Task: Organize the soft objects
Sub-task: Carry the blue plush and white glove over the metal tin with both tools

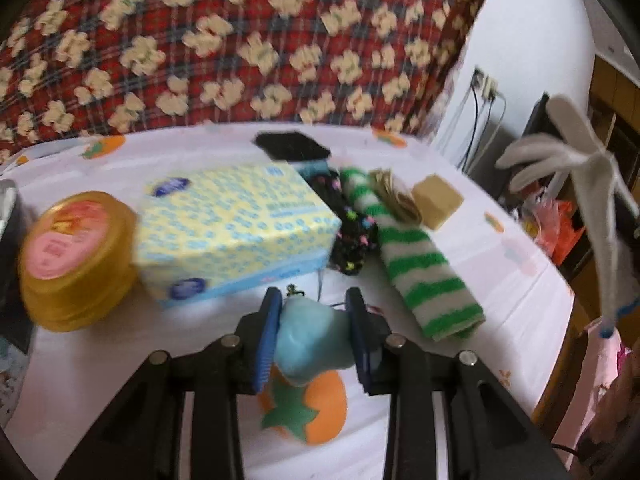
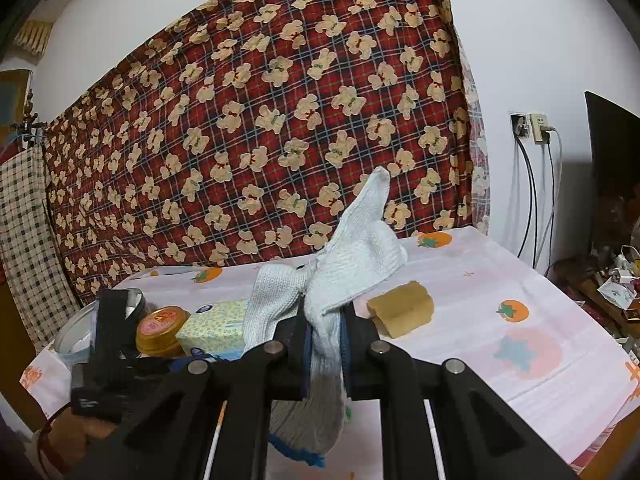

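My left gripper (image 1: 313, 300) is shut on a light blue plush toy (image 1: 310, 336) just above the table. Ahead of it lie a green-and-white striped sock (image 1: 416, 260), a black speckled sock (image 1: 352, 236) and a yellow sponge (image 1: 438, 200). My right gripper (image 2: 324, 316) is shut on a white knit glove (image 2: 352, 256) and holds it up in the air above the table; the glove also shows at the right of the left wrist view (image 1: 576, 160). The sponge shows in the right wrist view (image 2: 402, 308) just right of the glove.
A yellow tissue box (image 1: 236, 224) and an amber jar with a pink lid (image 1: 76, 256) stand at the left. The table wears a white cloth with orange fruit prints (image 2: 520, 344). A red teddy-bear blanket (image 2: 260, 128) hangs behind. Cables (image 2: 532, 208) hang at the right wall.
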The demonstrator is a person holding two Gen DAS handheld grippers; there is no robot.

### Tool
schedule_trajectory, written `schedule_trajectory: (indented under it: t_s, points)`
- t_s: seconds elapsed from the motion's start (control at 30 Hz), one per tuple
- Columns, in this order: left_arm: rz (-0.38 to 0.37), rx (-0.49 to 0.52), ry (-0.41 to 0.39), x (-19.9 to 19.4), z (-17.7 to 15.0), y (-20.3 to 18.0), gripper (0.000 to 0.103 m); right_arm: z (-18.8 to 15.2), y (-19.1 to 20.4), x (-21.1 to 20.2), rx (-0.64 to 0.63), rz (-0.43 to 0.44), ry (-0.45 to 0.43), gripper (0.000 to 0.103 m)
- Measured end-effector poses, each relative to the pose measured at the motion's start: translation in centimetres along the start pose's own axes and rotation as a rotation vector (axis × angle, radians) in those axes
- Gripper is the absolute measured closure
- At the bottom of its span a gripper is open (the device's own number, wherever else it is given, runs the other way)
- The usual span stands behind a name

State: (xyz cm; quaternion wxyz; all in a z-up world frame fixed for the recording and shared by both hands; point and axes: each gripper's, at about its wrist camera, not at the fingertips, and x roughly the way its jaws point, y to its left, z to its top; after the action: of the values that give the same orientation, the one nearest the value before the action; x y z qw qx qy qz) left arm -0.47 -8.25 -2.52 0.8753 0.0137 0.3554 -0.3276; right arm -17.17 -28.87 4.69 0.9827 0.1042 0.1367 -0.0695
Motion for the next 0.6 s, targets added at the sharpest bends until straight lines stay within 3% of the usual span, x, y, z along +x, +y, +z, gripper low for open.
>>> schedule_trajectory:
  t_s: [0.1,0.4,0.6]
  points:
    - [0.007,0.001,-0.059,-2.3,0.3,0.8,0.072,-0.2,1.3,0.2,-0.008,0.021,0.005,0.09]
    - [0.136,-0.014,-0.212,-9.0,1.4,5.0,0.072,0.5,8.3,1.8,-0.049,0.159,0.022,0.09]
    - [0.25,-0.071,-0.255,-12.5,1.6,10.1,0.072,1.0,14.1,4.0,-0.068,0.284,0.038,0.09]
